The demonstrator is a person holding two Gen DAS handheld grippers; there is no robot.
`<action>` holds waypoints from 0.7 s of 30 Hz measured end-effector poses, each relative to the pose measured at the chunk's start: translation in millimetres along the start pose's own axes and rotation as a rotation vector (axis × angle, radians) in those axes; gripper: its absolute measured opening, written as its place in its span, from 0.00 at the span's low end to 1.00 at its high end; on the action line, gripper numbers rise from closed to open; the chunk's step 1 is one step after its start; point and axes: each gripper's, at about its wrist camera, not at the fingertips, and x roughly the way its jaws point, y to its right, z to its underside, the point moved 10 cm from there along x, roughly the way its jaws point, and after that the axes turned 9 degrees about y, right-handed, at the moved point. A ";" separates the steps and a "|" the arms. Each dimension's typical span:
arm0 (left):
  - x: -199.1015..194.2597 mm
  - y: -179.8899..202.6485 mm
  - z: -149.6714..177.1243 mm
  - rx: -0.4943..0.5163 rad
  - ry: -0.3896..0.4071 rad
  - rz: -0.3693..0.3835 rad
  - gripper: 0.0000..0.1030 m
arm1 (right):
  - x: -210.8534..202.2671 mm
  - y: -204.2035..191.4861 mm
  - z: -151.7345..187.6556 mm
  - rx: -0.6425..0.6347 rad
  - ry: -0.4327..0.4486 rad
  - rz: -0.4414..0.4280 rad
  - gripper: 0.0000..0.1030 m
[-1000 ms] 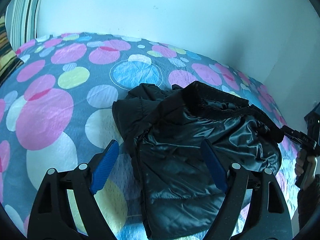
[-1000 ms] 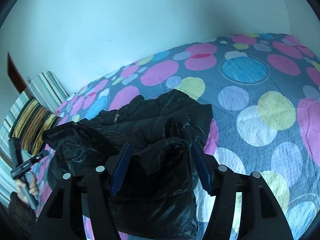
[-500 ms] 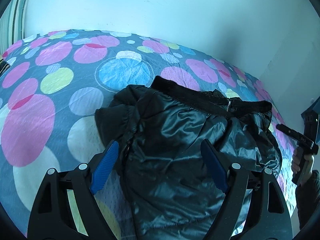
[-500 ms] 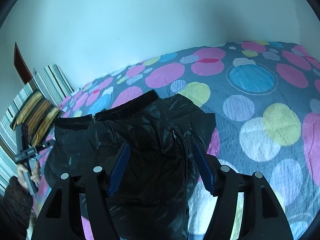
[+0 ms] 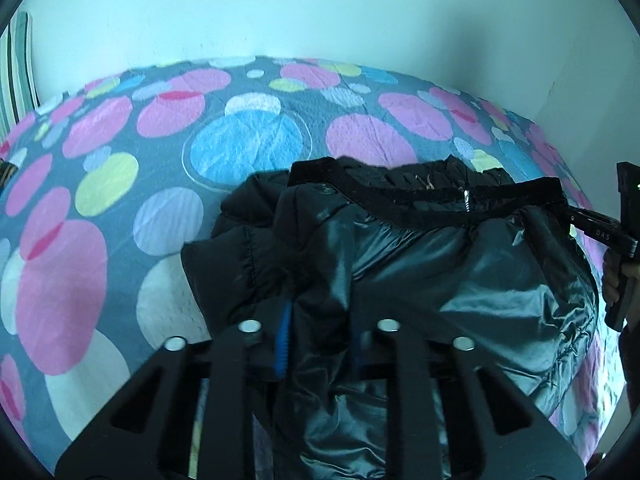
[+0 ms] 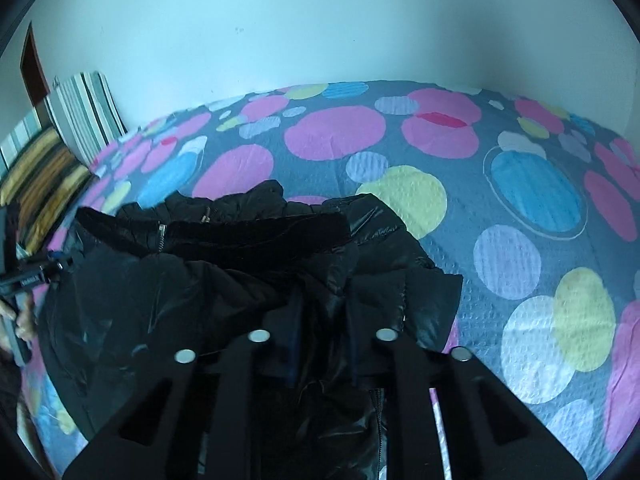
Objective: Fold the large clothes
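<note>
Both the left hand-held gripper (image 5: 320,344) and right hand-held gripper (image 6: 322,344), apart a second ago, are closing on the black jacket (image 5: 460,280) on the spotted bed (image 5: 100,240), striped pillows (image 6: 60,148) at ten o'clock.

Both grippers are black plastic frames with cut-out struts and round silver screws (image 5: 249,326). The left gripper (image 5: 320,344) bears ribbed blue pads. At 3 o'clock the right gripper (image 5: 600,232) shows white lettering.

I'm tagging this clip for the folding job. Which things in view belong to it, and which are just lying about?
Belongs to the job:
shiny black padded jacket
left tongs, closing on the jacket
right tongs, closing on the jacket

Just lying about:
grey bedspread with coloured circles
striped pillows
</note>
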 end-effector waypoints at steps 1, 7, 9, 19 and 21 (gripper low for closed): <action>-2.1 0.7 -4.3 0.009 0.010 -0.010 0.16 | -1.1 -0.6 -1.9 -0.008 0.007 0.006 0.12; -12.7 0.2 -47.0 0.056 0.109 -0.107 0.14 | -13.7 -9.5 -37.4 -0.031 0.106 0.046 0.08; 1.0 -4.5 -51.0 0.045 0.091 -0.135 0.14 | -5.7 -8.0 -48.4 -0.032 0.114 0.073 0.08; 61.0 -20.7 -8.2 -0.022 -0.021 -0.155 0.15 | 71.0 12.4 -3.0 0.005 -0.084 0.126 0.09; 67.2 -20.8 -3.9 -0.031 -0.022 -0.154 0.15 | 78.6 13.7 5.6 0.014 -0.094 0.126 0.10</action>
